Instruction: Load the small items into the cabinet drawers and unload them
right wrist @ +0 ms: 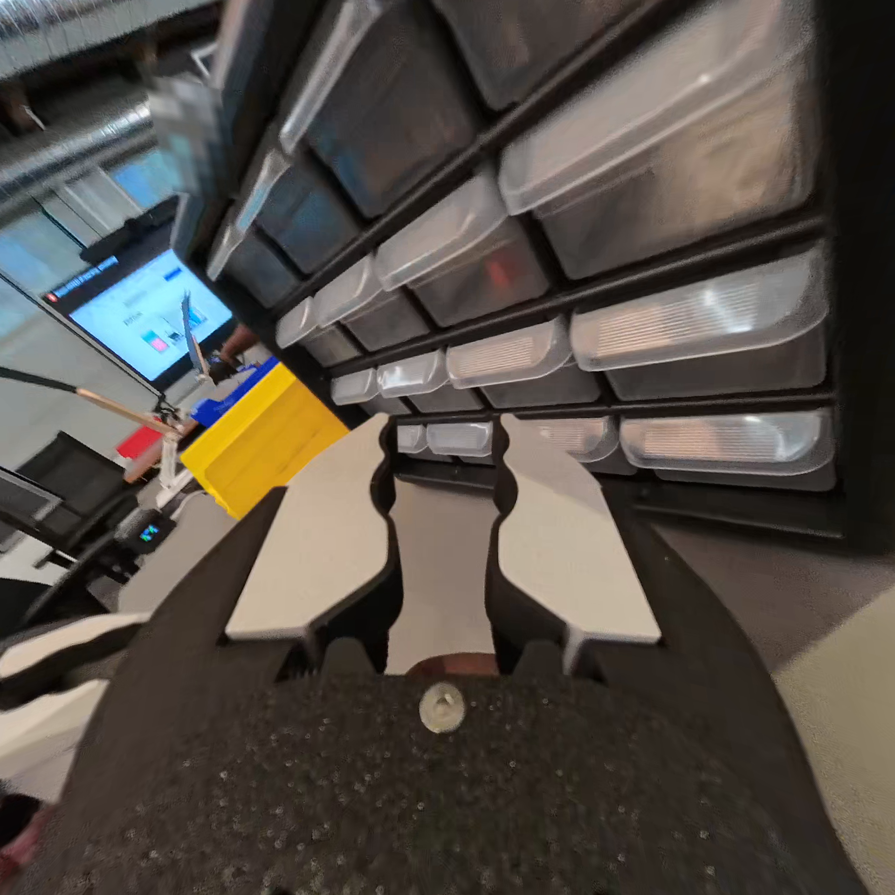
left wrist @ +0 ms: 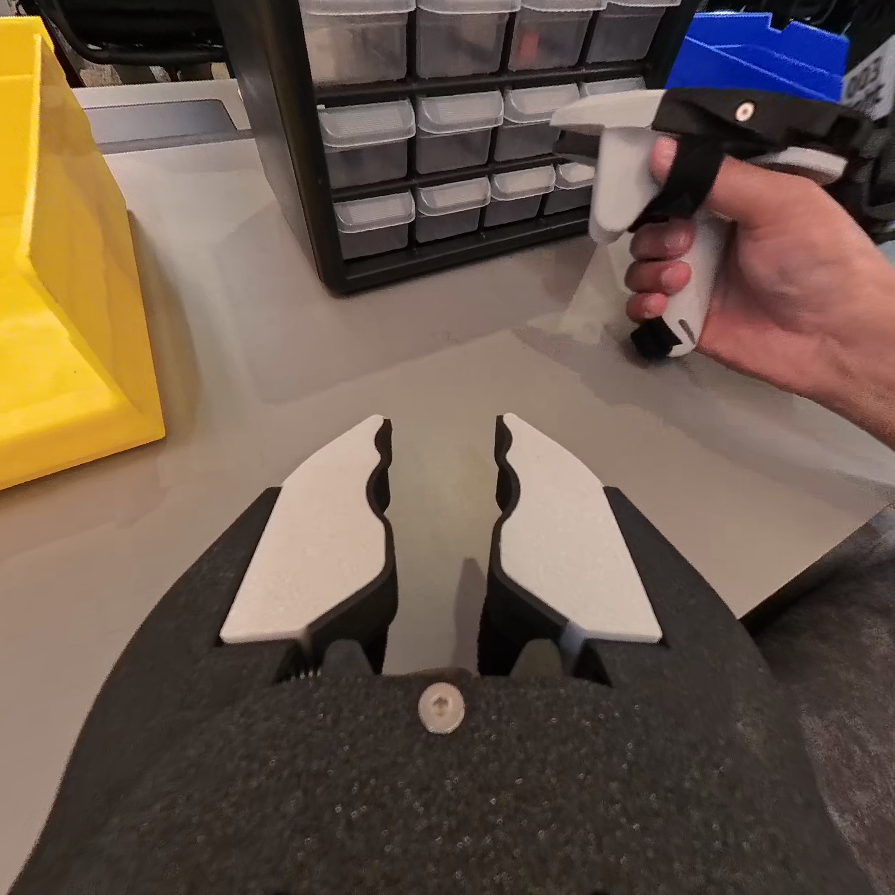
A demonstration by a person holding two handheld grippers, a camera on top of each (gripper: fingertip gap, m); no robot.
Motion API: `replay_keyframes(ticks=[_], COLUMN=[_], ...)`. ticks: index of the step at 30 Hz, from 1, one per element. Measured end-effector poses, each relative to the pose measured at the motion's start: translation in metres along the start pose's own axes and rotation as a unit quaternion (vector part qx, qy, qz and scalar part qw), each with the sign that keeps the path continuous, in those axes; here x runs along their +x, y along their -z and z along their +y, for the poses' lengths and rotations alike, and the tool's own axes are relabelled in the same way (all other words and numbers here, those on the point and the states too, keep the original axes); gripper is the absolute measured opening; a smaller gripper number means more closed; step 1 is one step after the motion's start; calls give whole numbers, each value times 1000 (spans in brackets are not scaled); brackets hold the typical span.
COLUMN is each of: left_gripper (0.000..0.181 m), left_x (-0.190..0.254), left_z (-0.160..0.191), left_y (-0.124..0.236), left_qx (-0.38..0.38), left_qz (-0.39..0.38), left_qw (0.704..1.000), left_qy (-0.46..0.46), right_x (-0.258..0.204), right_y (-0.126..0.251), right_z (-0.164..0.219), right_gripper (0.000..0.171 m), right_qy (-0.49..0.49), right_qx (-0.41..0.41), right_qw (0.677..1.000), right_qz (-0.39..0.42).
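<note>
We hold our left gripper [left wrist: 443, 426] low over the grey desk [left wrist: 290, 339], well in front of the black drawer cabinet [left wrist: 455, 145]. Its white fingers [left wrist: 319, 528] stand parted with a clear gap between them, and only bare desk shows in that gap; they hold nothing.

The cabinet stands upright on the desk, its rows of clear plastic drawers [left wrist: 368, 145] all pushed in. We cannot tell what most drawers hold, though something red shows faintly through one in the upper row [left wrist: 525, 46].

To the left of the cabinet a yellow bin [left wrist: 58, 290] sits on the desk, apart from it. Behind the cabinet's right side a blue bin [left wrist: 760, 53] shows.

Our right hand [left wrist: 775, 281] grips the handle of the right gripper [right wrist: 443, 436] just in front of the cabinet's right-hand columns, with the tool pointing across the drawer fronts. In its own view, tilted, the right gripper's fingers [right wrist: 319, 532] are also spread apart and empty, their tips close to the cabinet's bottom row of drawers [right wrist: 457, 438] but not touching any drawer that we can see. The yellow bin [right wrist: 261, 436] shows beyond the cabinet's far end, and a lit screen [right wrist: 145, 315] stands farther off behind it.
</note>
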State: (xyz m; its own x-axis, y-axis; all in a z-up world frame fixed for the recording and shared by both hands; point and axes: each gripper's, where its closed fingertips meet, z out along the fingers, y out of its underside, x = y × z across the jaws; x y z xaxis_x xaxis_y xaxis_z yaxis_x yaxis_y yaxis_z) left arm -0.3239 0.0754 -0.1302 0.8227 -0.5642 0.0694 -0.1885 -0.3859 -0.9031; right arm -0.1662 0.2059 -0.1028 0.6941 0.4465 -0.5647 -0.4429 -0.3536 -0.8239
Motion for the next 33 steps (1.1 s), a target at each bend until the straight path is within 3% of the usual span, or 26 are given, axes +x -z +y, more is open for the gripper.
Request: replay_keyframes(ticks=[8,17,28,30,33], left_gripper=[40,40,40,40,40], left_x=[6,9,9,11,14], left_z=[2,4,3,3,2], left_y=[-3,-5,-4,-4,-3], left_qx=[-6,-12,-11,-10,-9], left_qz=[18,11,10,12,15], left_qw=[1000,1000,1000,1000,1000], left_qy=[6,-17,-18,-20,-23], right_x=[7,15,-1,-4,0], right_y=[-13,-16,13,22,28], right_z=[-9,-11,3,5,6], right_gripper=[31,11,0,0,19], right_qy=[-77,-161,-157,-142,-127], right_qx=[33,40,21,27,28], right_qw=[996,983,984,987,990], right_qz=[-38,-77,-80,-76,-54])
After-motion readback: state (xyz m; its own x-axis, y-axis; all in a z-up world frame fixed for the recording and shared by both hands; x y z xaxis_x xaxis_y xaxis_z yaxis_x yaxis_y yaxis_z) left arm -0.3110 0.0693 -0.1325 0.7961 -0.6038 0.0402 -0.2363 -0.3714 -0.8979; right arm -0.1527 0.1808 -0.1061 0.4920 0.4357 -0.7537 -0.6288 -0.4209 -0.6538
